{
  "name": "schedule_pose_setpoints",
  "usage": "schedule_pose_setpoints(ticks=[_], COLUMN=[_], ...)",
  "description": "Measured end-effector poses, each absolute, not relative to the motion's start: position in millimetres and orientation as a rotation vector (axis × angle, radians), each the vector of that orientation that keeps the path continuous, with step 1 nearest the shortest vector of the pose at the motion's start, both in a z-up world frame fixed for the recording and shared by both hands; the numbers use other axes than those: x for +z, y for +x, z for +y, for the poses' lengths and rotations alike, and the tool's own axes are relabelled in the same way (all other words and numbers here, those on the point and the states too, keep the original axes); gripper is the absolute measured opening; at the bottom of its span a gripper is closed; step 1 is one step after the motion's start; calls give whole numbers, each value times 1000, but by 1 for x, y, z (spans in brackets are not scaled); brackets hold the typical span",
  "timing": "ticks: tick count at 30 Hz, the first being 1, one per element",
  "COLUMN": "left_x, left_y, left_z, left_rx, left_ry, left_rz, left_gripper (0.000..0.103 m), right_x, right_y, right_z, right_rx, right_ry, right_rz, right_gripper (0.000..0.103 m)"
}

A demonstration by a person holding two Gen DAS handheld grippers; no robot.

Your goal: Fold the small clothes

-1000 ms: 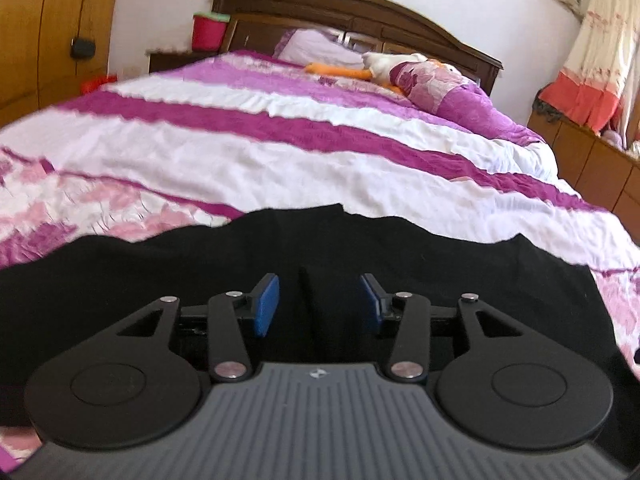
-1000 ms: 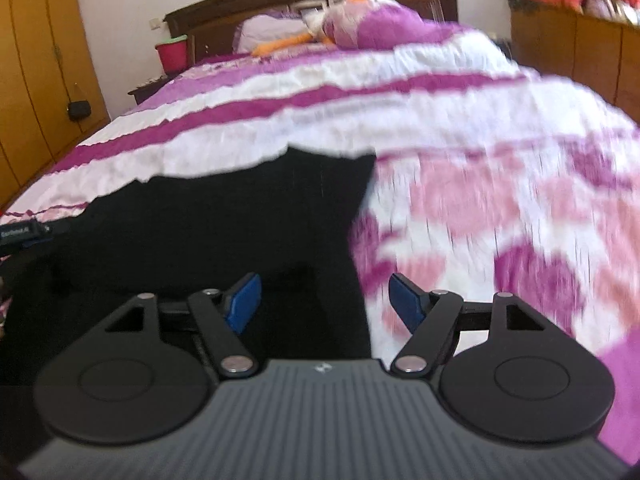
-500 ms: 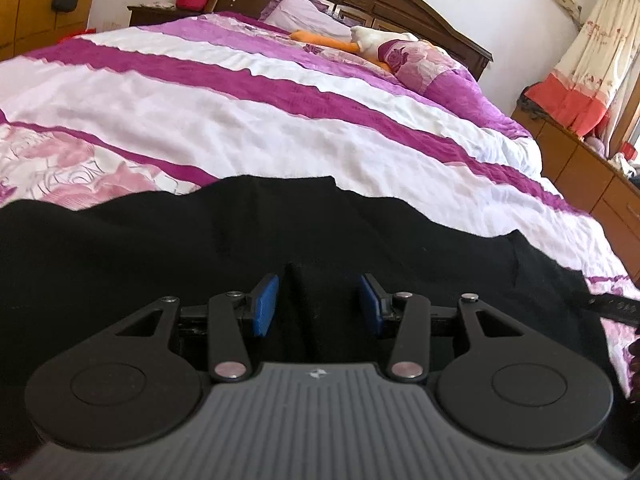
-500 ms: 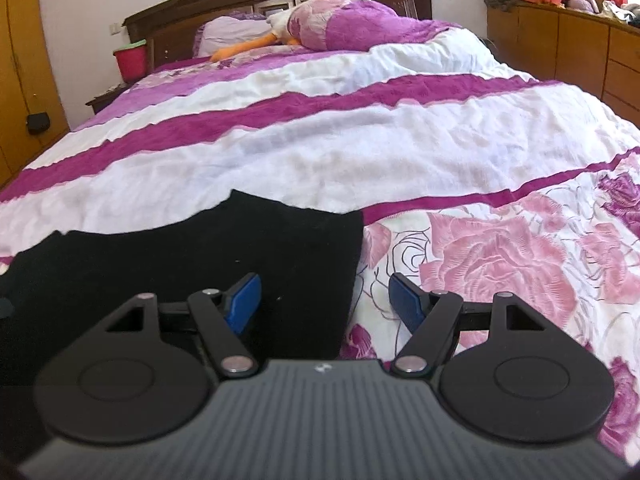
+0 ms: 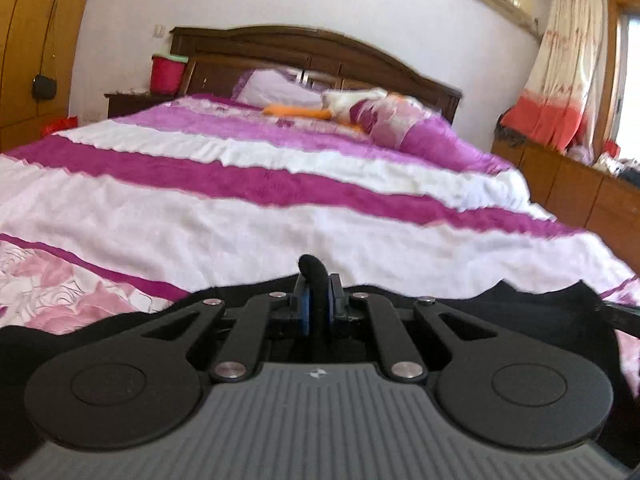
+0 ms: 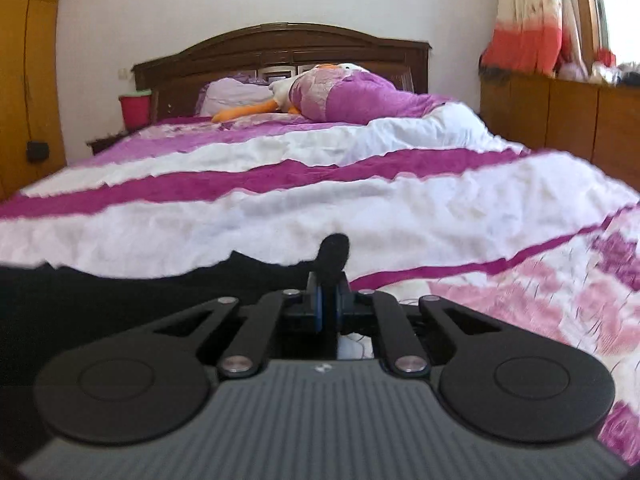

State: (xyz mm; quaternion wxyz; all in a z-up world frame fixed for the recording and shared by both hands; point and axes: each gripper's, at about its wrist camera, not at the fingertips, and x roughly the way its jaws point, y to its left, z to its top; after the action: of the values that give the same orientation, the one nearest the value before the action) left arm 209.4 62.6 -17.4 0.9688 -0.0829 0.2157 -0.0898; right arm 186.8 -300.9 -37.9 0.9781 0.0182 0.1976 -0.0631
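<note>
A black garment [image 5: 520,304] lies spread on the near end of the bed. My left gripper [image 5: 316,304] is shut on a pinched fold of it, and a black loop of cloth sticks up between the blue pads. In the right wrist view the same black garment [image 6: 120,300] stretches to the left. My right gripper [image 6: 329,304] is shut on its right edge, with a tuft of cloth bulging above the pads. Both grippers sit low over the bedspread.
The bed [image 5: 280,200] carries a magenta, white and floral cover, with pillows and an orange-and-white plush toy [image 6: 280,96] at the dark headboard. A red bucket [image 5: 167,74] stands on a nightstand at left. Wooden cabinets [image 6: 568,120] and a curtain line the right side.
Both grippers went from open over the black garment to shut on its cloth. Both views now sit lower and tilted up, showing more of the wall and headboard.
</note>
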Motion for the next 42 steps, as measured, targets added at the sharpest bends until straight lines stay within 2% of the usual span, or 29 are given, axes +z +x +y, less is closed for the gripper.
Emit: schedule_pose_setpoints(ticks=[5,11,13,15,17,24,30,33,42], left_x=[-52,-55,-51,-43,-35,-28,-46,-45,-21], left_y=[241,244,241,234,222,186,185,184,137], left_z=[59,63,61,63,66,79,75,75,100], left_rx=[-121,-105,-88,-68,-63,-23,21,26,99], left_ry=[-147,-149,-126,-103,-74,-37,10,8,44], left_rz=[602,614,616,620,616,639,656,651,641], left_gripper=[12,19,28,37,43,60,63,64,64], right_x=[-58,-66,-65,-59,-49,-18,-46,-66,-49], right_y=[204,210,210,209,204,164,150,151,143], right_z=[-305,-304,-304,-306,-312,-310,-296,-296,-305], right_rx=[-164,-169,-171,-164,-157,-102,-71,-69,-70], right_ry=[29,25,23,39,67,91,31,33,107], right_rz=[502,542,544,547,544,544,638,625,633], right_gripper=[11,13,14,20,33,35,35,38,42])
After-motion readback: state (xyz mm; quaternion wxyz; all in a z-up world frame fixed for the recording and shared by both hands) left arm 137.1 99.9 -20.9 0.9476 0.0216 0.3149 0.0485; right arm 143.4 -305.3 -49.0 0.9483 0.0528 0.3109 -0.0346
